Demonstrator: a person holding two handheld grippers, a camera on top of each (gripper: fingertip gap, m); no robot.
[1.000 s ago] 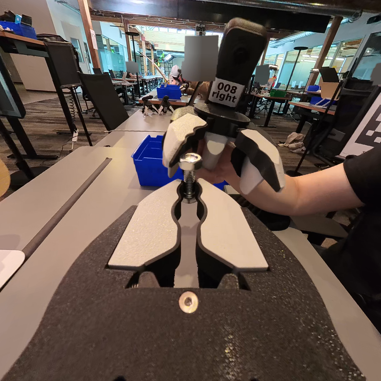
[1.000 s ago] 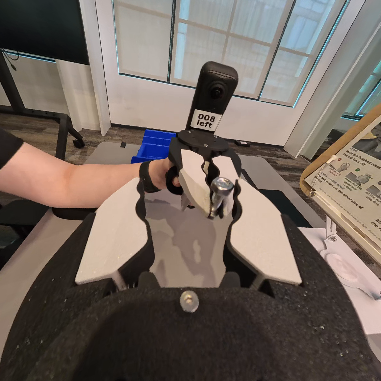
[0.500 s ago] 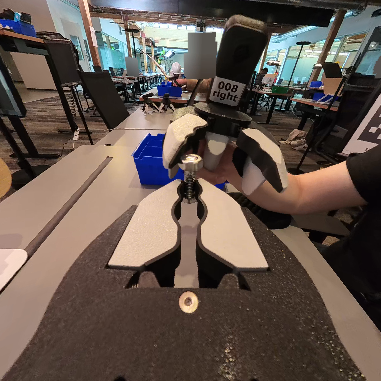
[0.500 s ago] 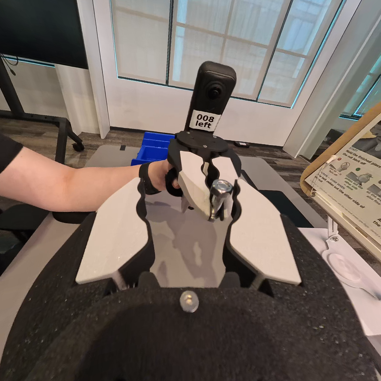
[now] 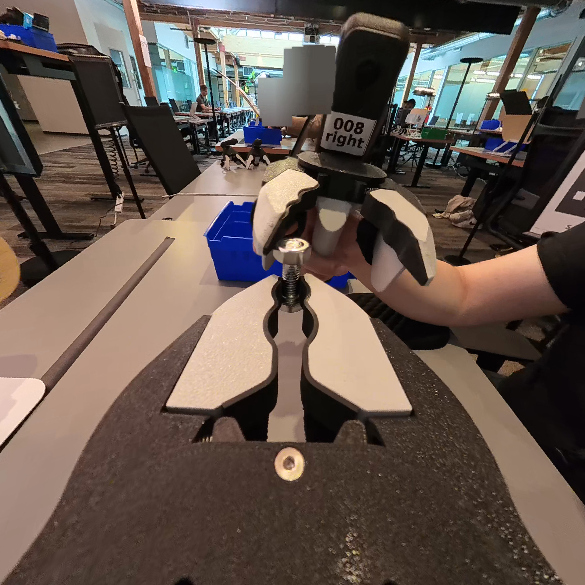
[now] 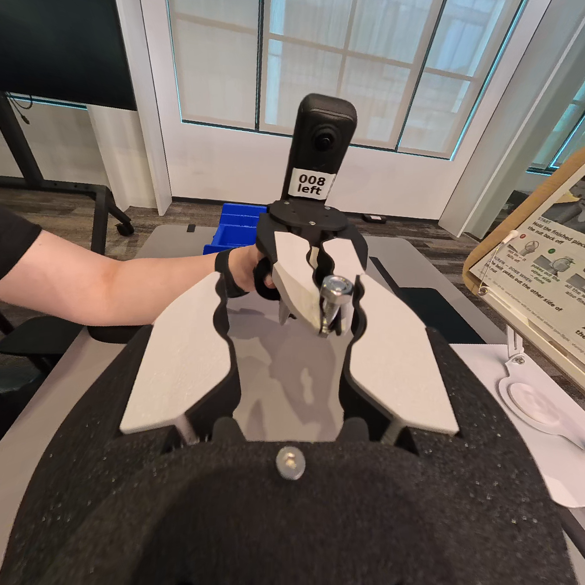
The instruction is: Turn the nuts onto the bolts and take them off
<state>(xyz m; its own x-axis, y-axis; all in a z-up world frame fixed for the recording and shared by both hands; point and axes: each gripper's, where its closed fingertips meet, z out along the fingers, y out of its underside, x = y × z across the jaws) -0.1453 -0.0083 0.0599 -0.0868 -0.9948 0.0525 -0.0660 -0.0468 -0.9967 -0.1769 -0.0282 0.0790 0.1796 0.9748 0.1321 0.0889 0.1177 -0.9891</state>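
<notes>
Bolt [image 5: 290,269] sits upright at the middle of the left wrist view, hex head up, its threaded shank pinched between the fingertips of the left gripper [image 5: 290,299], whose fingers are pressed in on it just below the exposed thread. Holding it this way, head free and clear of the table [image 5: 79,300], seems meant to leave the top open for the other tool. At the very bottom of the shank, down between the tips, a wider metal piece shows that may be a nut; I cannot tell for sure. The right gripper [image 5: 329,269] hangs just behind and above the bolt in the upper middle of that frame, its fingers spread wide and holding nothing, one pale finger [image 5: 281,218] close by the bolt head. In the right wrist view the bolt [image 6: 334,300] appears right of centre, level with that gripper's own right fingertip rather than between the two spread fingers, so a grasp on the head probably calls for a sideways shift first. Counted: one bolt, two grippers, one blue bin [image 5: 234,243] on the table behind the bolt, and one instruction sheet [image 6: 538,278] on a stand at the right edge of the right wrist view.
</notes>
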